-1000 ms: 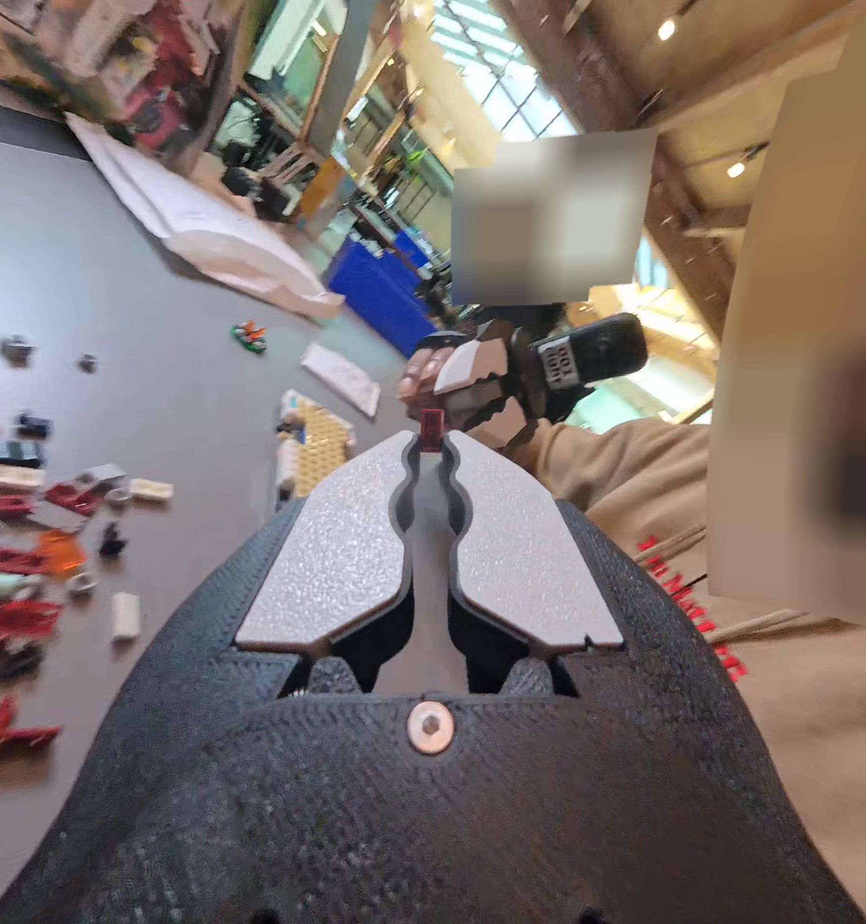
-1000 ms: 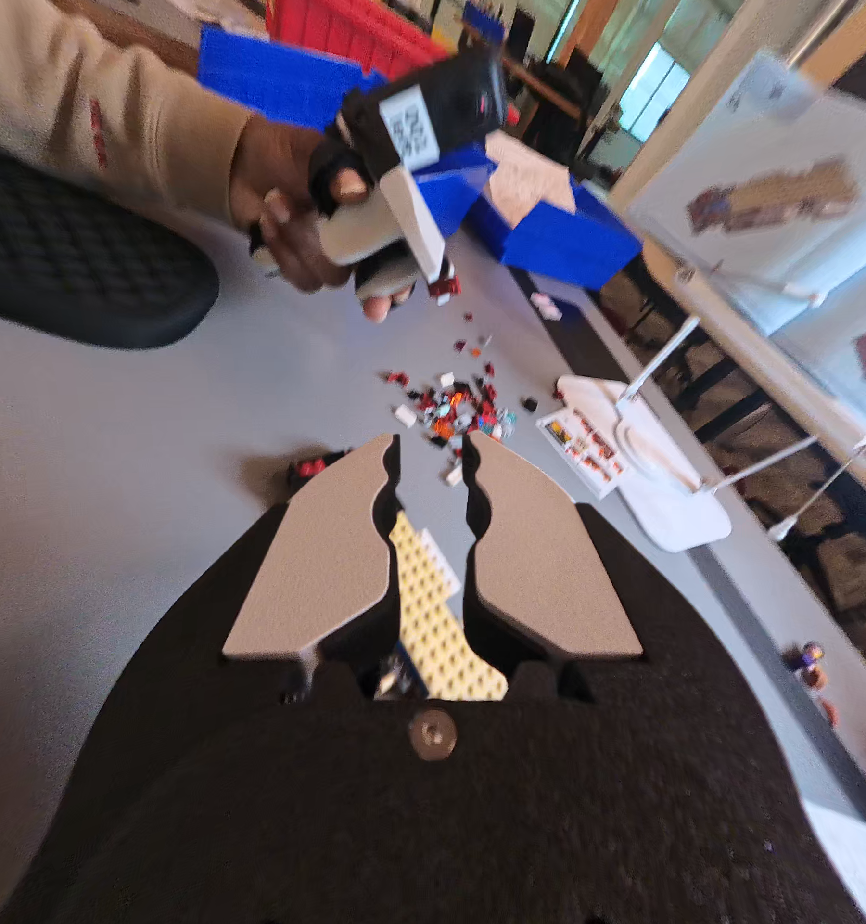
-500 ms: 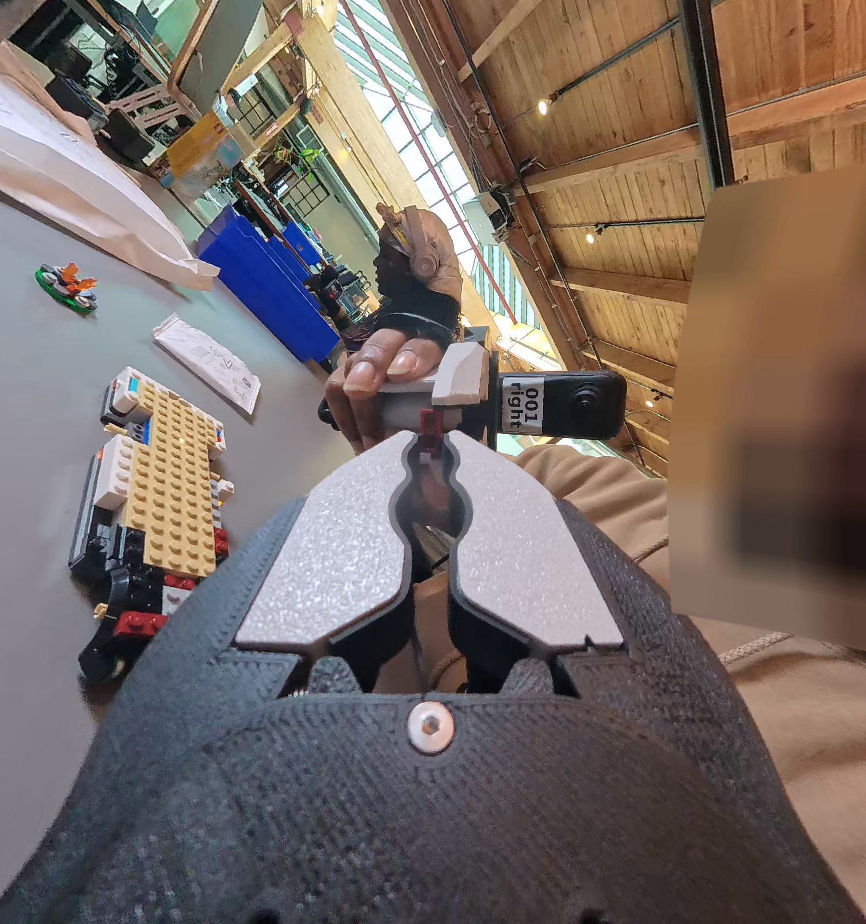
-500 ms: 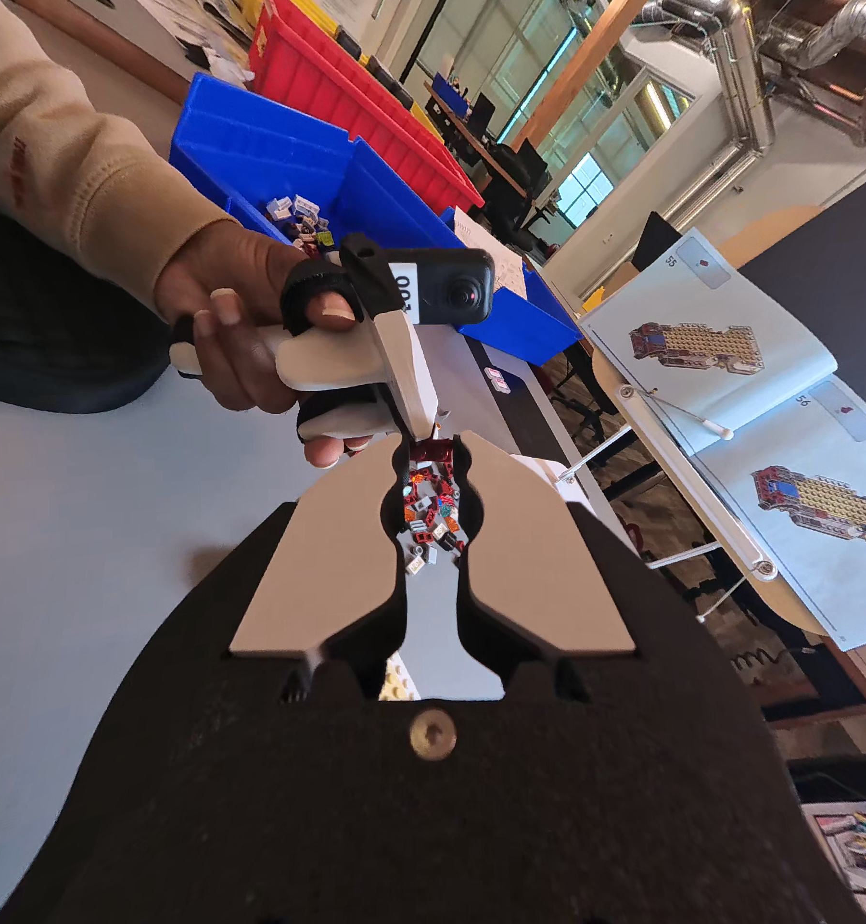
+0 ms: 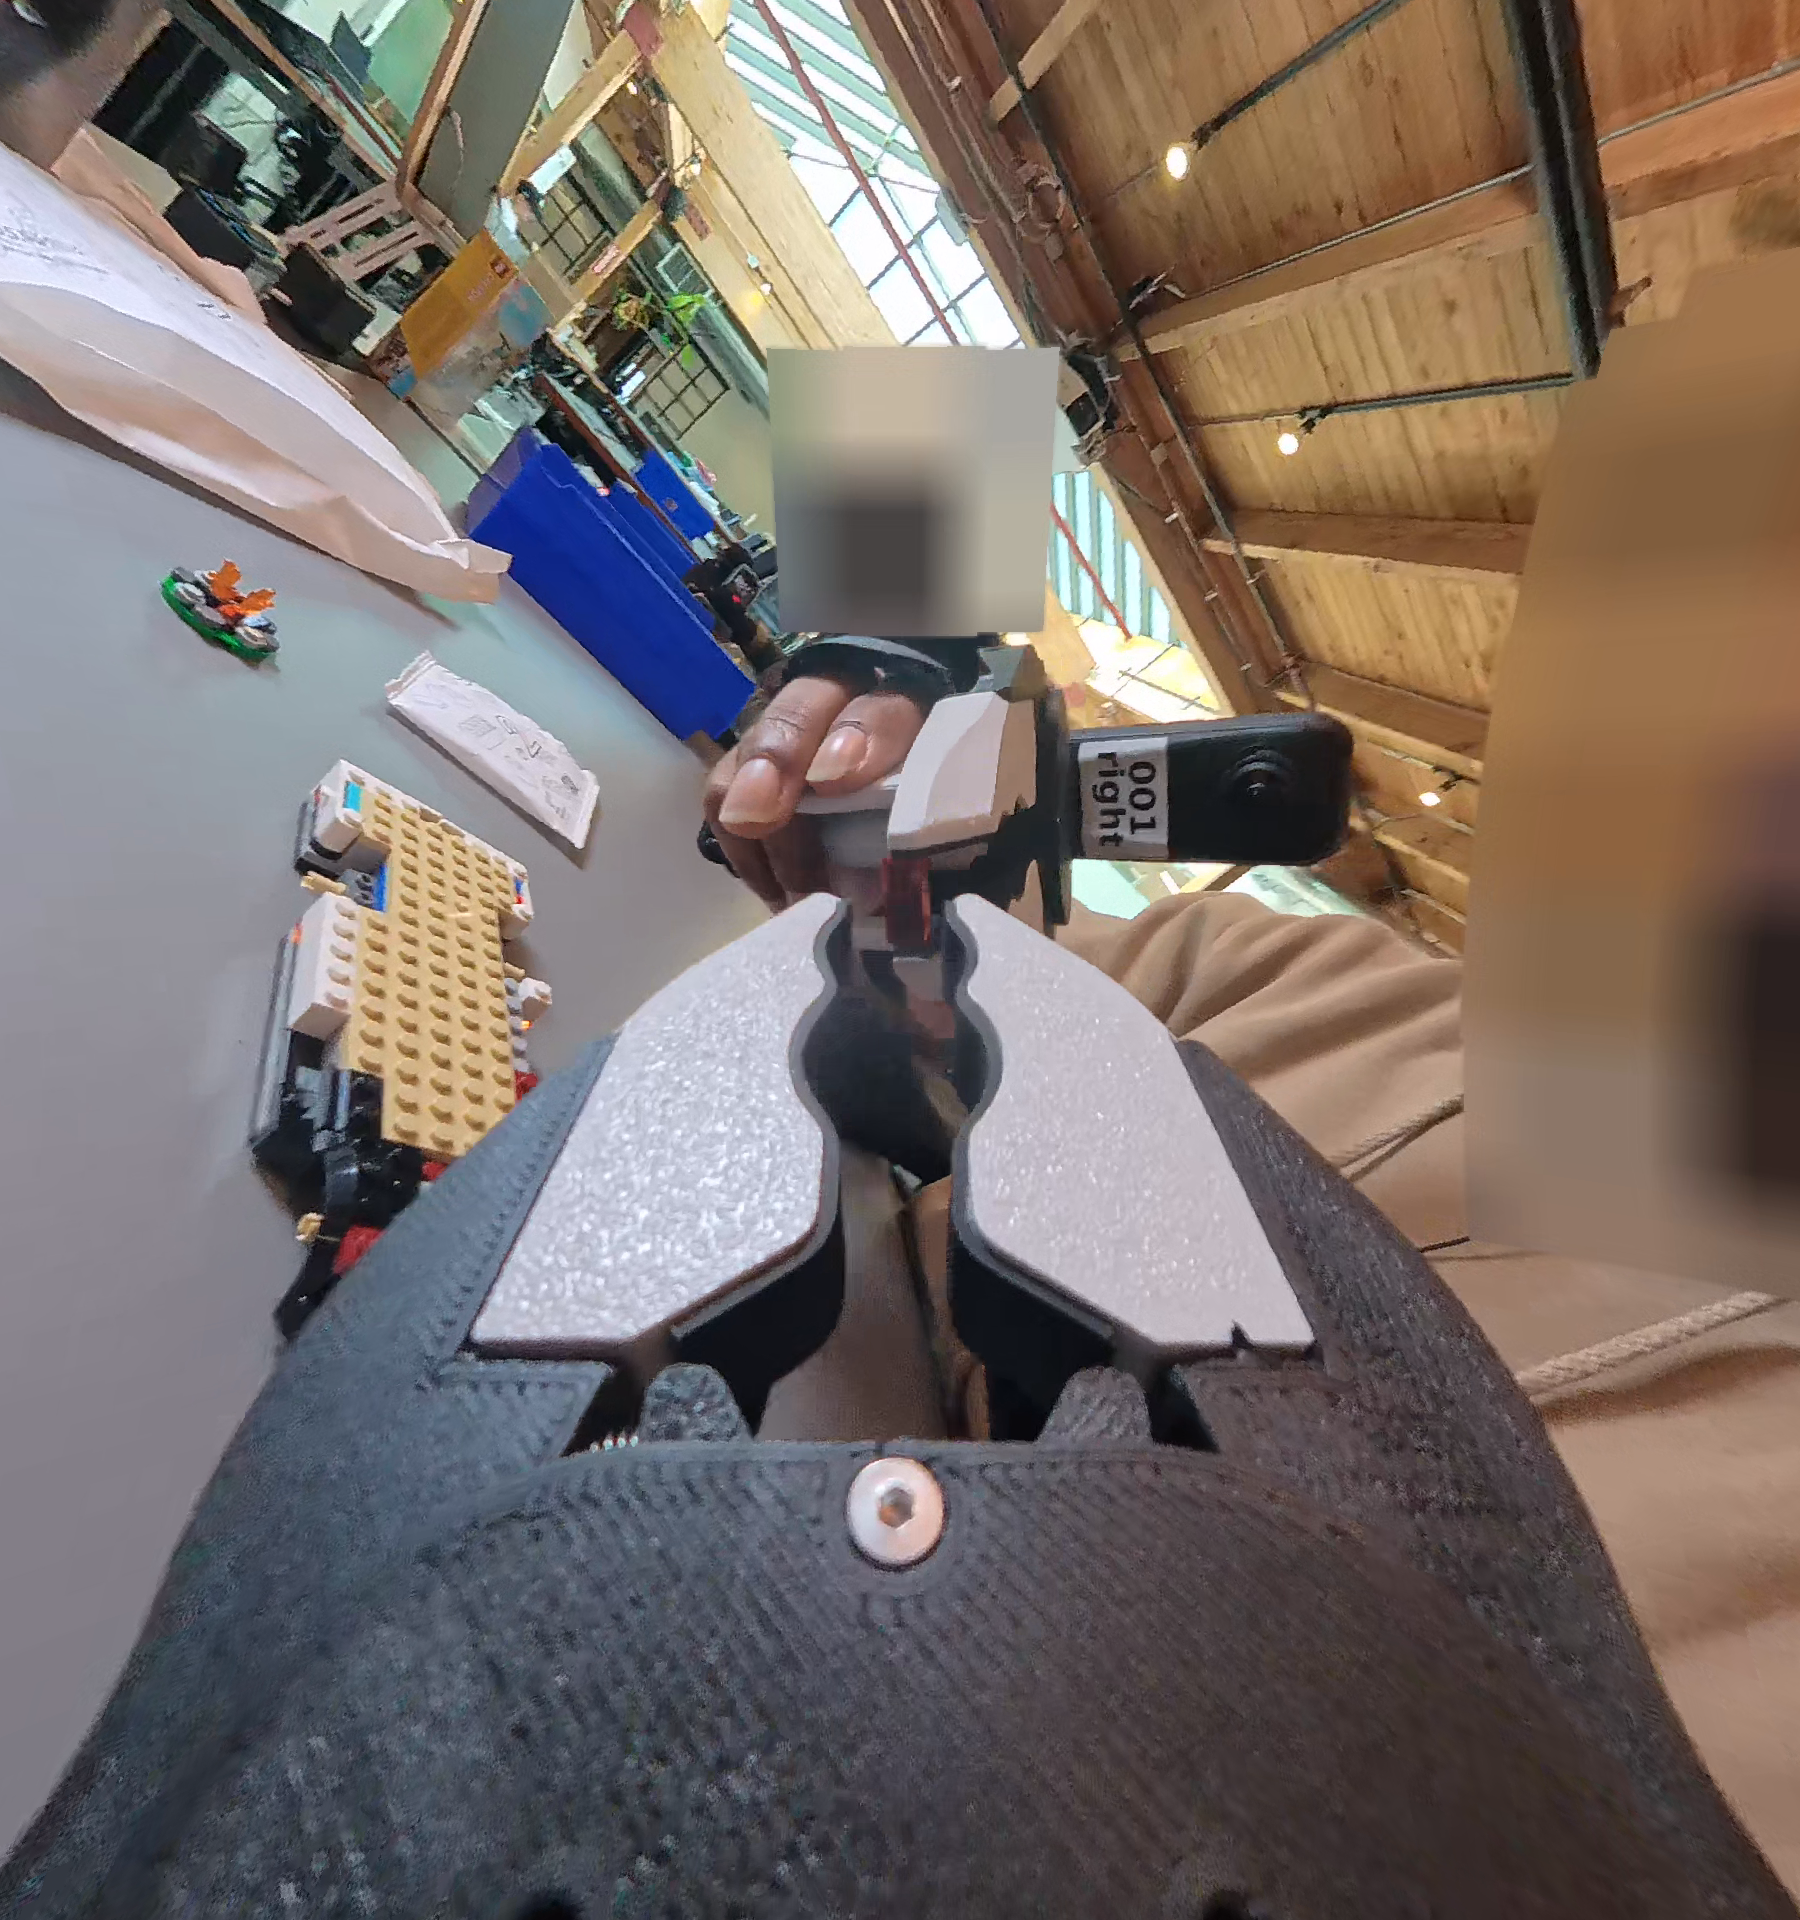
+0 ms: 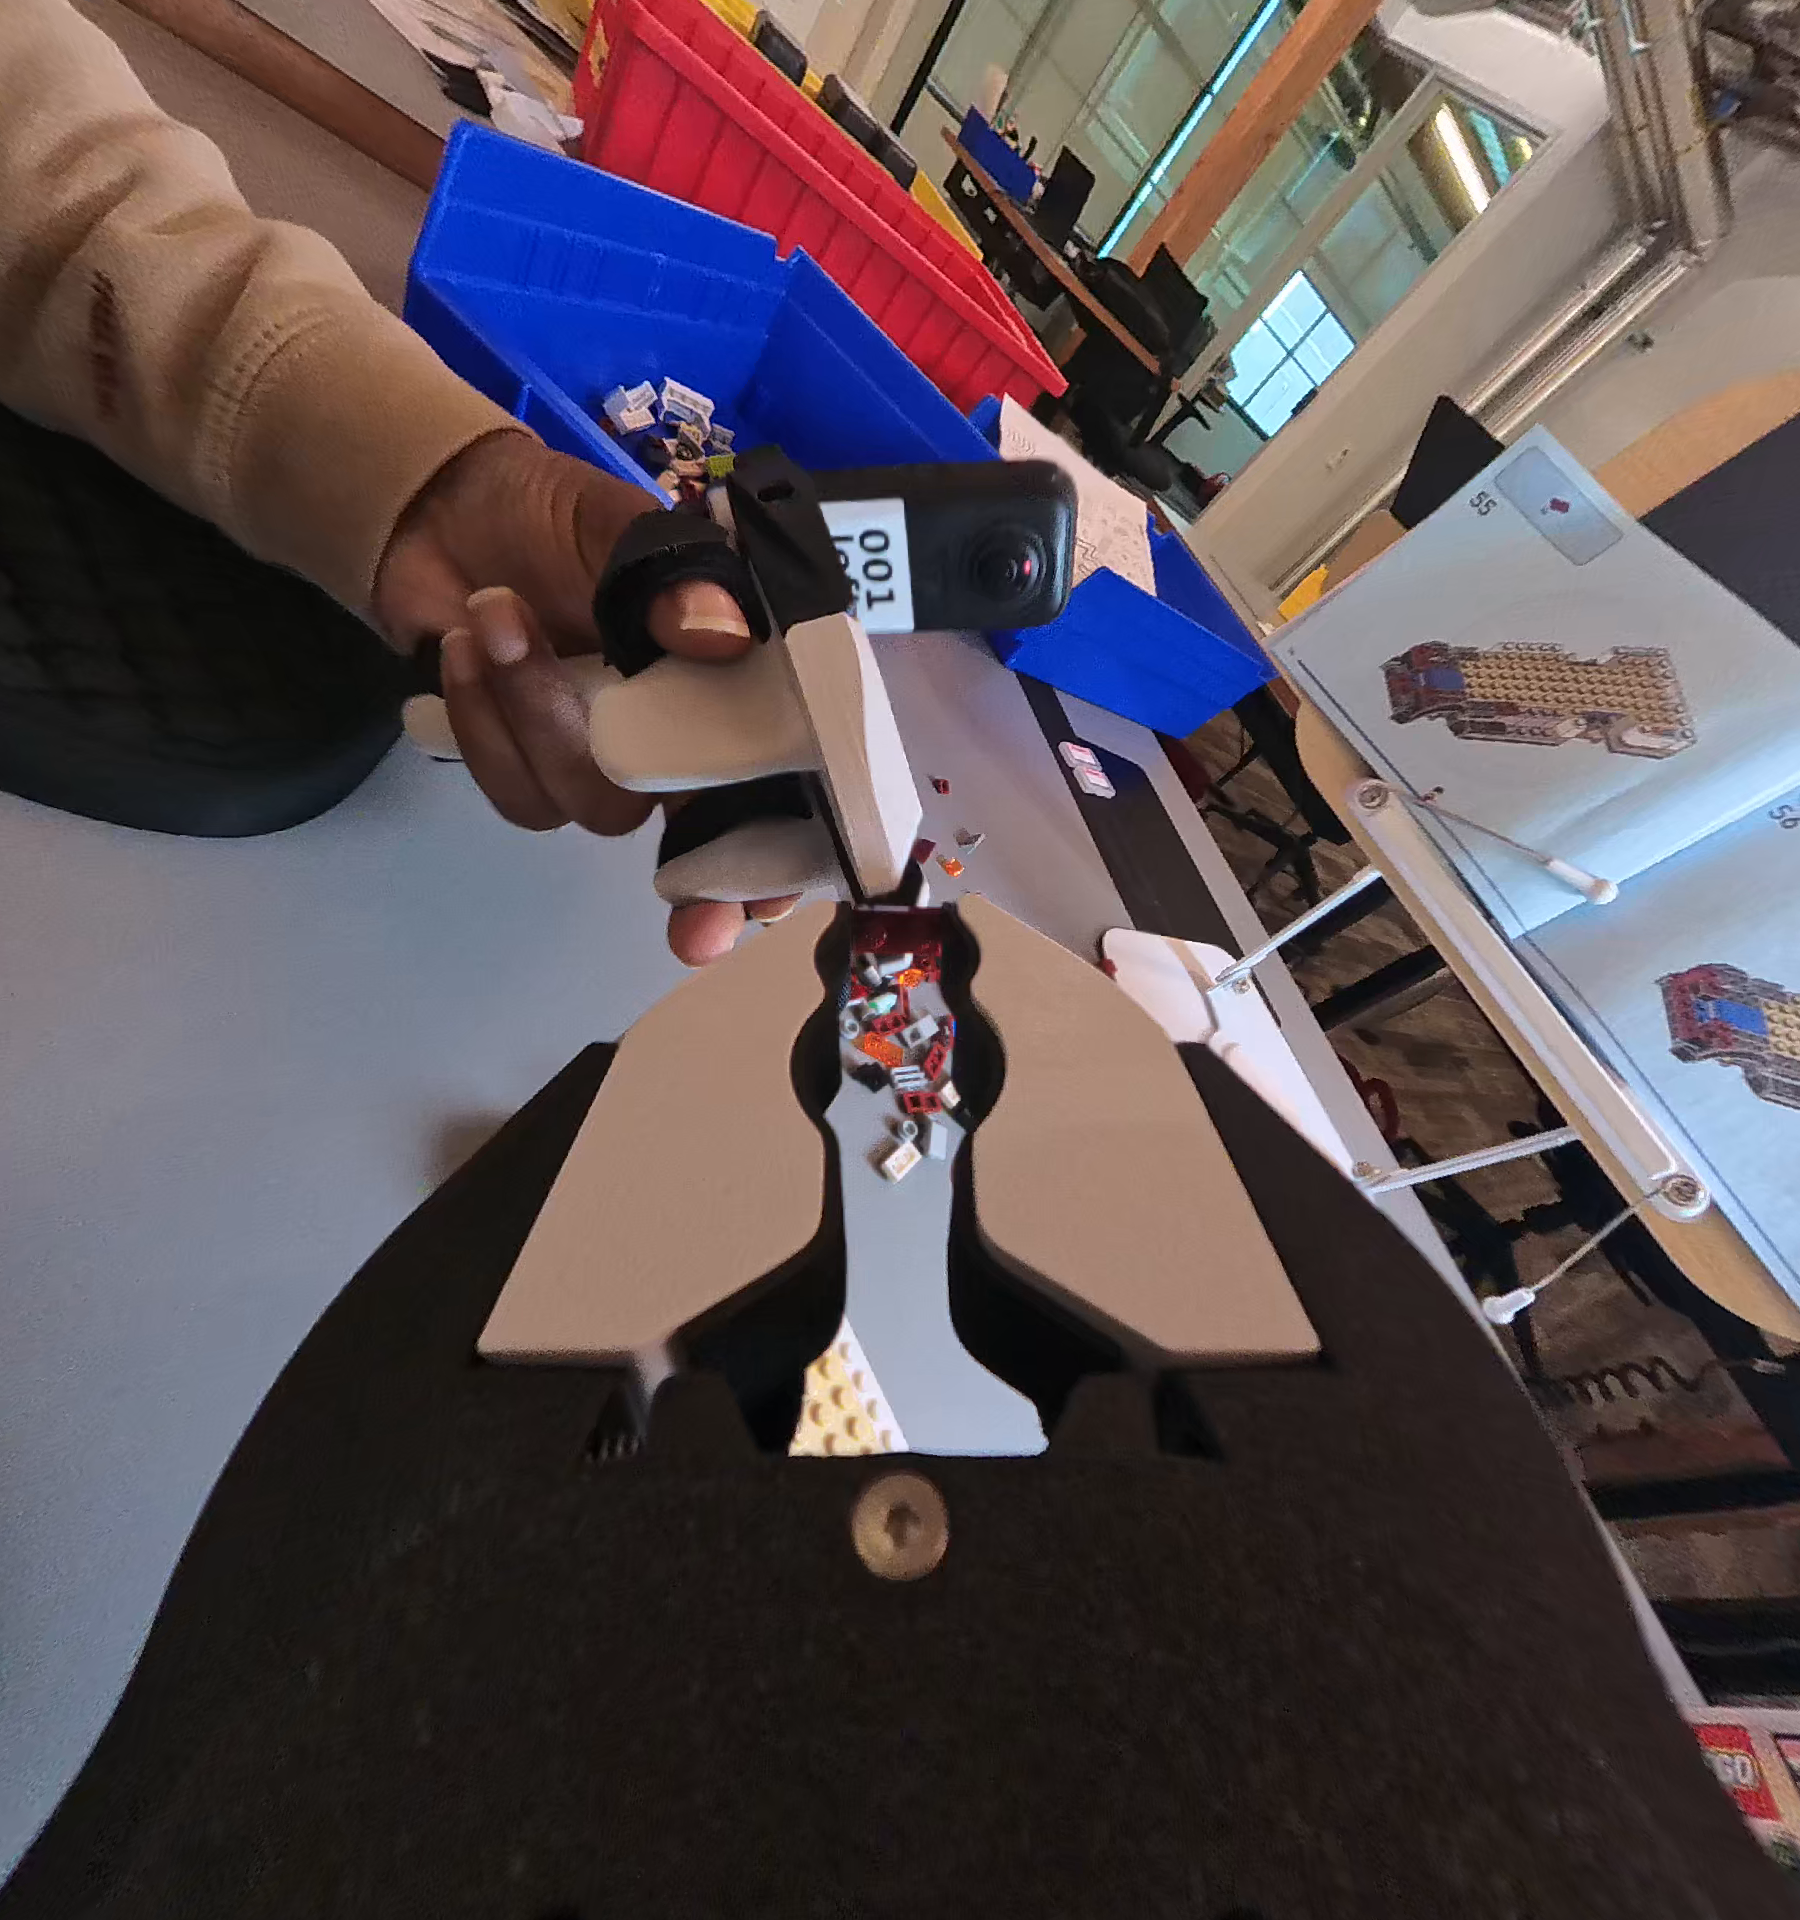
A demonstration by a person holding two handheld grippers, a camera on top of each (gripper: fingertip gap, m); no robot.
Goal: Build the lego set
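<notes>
Compared with a second ago, you've swung both tools up off the bench (image 5: 96, 831) and brought them nose to nose, and your left one has let go a bit: its tips were pinched tight on the little red piece, and now they stand apart.

Right now your right hand-held gripper (image 6: 896, 920) is clamped on the dark red brick (image 6: 896, 927). The brick spans the gap at the very tips and both pads press on it. Your left hand-held gripper (image 5: 896, 914) is open, with that same brick standing between its tips and a sliver of space on each side. So the brick is up in the air between the two tools, above the loose pile of pieces (image 6: 901, 1039), with the tan-plated model (image 5: 428, 966) lying off to one side on the bench.

What I'd worry about:
- The hold is right on the last bit of the fingertips. Any twist and I reckon the brick pops out.
- The left tips sit so close that if you move them at an angle, they could clip it.
- If it drops into that pile, it'll be hard to find among the other red bits.
</notes>
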